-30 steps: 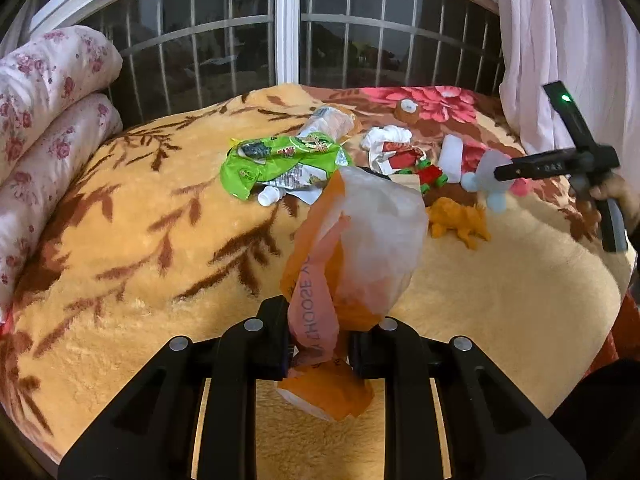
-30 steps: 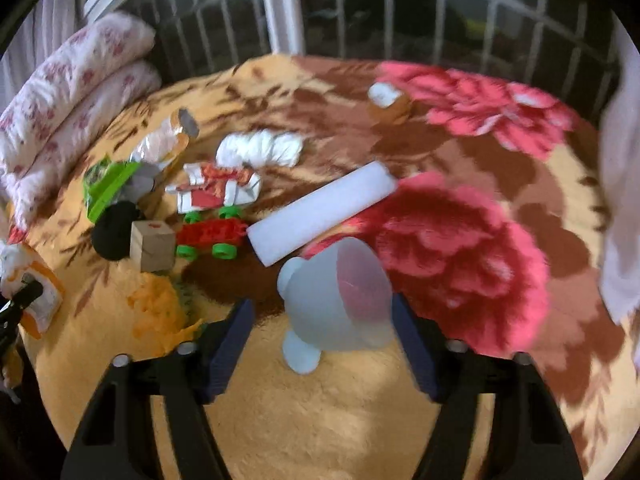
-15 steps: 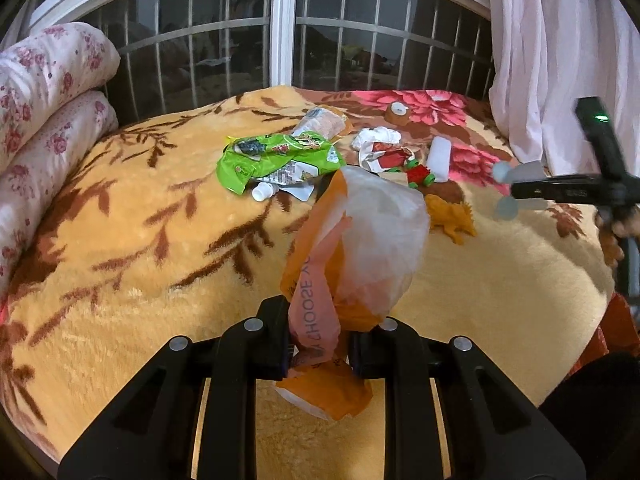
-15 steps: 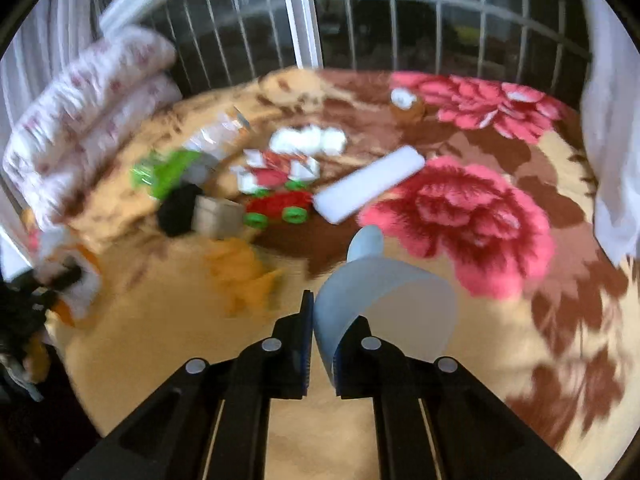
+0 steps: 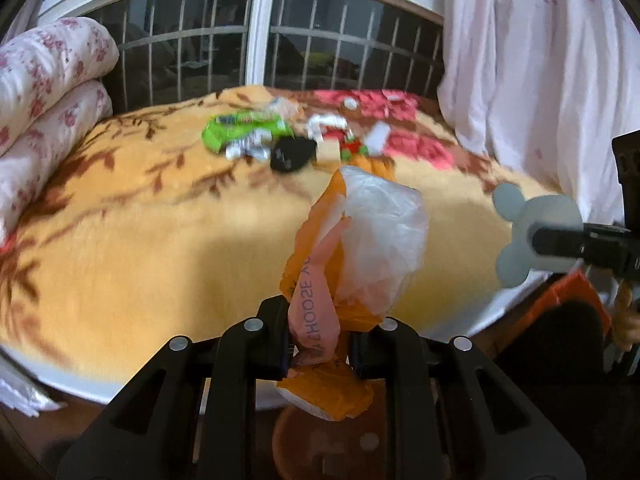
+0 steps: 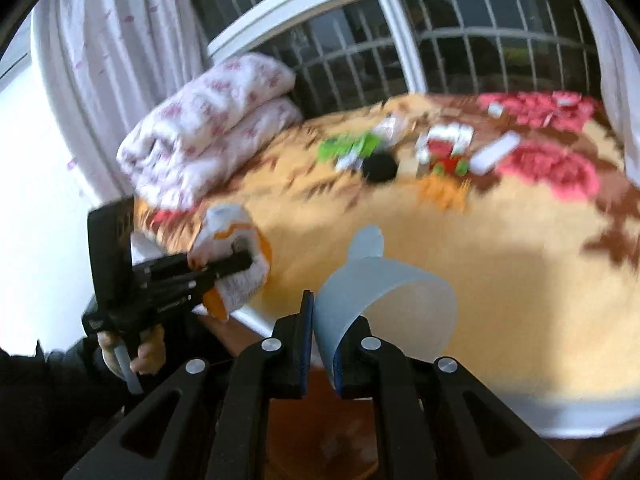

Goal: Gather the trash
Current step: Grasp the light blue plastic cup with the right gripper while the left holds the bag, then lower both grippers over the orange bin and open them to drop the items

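The left gripper (image 5: 318,344) is clamped on an orange and clear bag (image 5: 360,248), whose crumpled top rises ahead of the fingers while its bottom hangs below them. The right gripper (image 6: 320,344) is pinched tight on the rim of a pale cup (image 6: 384,296), which sticks out ahead and to the right of its fingers. In the left view the cup (image 5: 532,232) shows off to the right of the bag, apart from it, over the bed's (image 5: 140,240) edge. Far ahead of both pairs of fingers, more litter lies on the bed: a green wrapper (image 5: 240,132), a black lump (image 5: 292,154), a white tube (image 6: 494,152) and small scraps, blurred.
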Tool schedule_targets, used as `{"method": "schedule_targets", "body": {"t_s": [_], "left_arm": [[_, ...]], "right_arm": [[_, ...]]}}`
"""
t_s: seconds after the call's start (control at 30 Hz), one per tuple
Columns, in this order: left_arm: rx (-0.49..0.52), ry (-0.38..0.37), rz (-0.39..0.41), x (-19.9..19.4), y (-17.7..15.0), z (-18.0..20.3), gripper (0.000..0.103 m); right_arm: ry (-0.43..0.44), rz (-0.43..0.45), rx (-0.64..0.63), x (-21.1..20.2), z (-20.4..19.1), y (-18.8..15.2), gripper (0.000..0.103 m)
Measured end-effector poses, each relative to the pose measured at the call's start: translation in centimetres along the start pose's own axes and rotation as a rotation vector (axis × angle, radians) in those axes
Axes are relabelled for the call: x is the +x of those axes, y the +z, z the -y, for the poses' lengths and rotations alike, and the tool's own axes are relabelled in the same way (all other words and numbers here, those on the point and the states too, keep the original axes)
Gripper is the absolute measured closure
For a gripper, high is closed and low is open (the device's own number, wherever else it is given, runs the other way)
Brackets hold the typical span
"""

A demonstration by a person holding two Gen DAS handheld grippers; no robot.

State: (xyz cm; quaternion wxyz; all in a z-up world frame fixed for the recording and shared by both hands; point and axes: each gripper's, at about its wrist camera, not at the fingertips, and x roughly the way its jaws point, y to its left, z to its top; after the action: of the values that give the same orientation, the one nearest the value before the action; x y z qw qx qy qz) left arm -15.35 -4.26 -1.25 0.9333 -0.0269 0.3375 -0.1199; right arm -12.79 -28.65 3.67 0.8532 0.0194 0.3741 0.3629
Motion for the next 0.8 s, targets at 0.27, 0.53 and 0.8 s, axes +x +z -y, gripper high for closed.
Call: {"method": "schedule_targets", "body": {"t_s": [0.27, 0.53, 0.8], "left_arm": [[-0.015, -0.003, -0.298, 3.7, -8.6, 1.3, 0.083], [-0.037, 0.025, -0.565, 9.2, -11.9, 0.6, 0.083], [-0.04, 0.035, -0.71, 12.7, -13.5, 0.7, 0.083]], "right_arm": [[-0.001, -0.252, 0.077, 6.5, -1.3, -9.1, 0.095], [-0.06, -0.479, 0.157, 15.1, 0.6, -13.9, 0.095], [-0.061, -0.565, 0.193, 17.5, 1.3, -14.9, 0.095]]}}
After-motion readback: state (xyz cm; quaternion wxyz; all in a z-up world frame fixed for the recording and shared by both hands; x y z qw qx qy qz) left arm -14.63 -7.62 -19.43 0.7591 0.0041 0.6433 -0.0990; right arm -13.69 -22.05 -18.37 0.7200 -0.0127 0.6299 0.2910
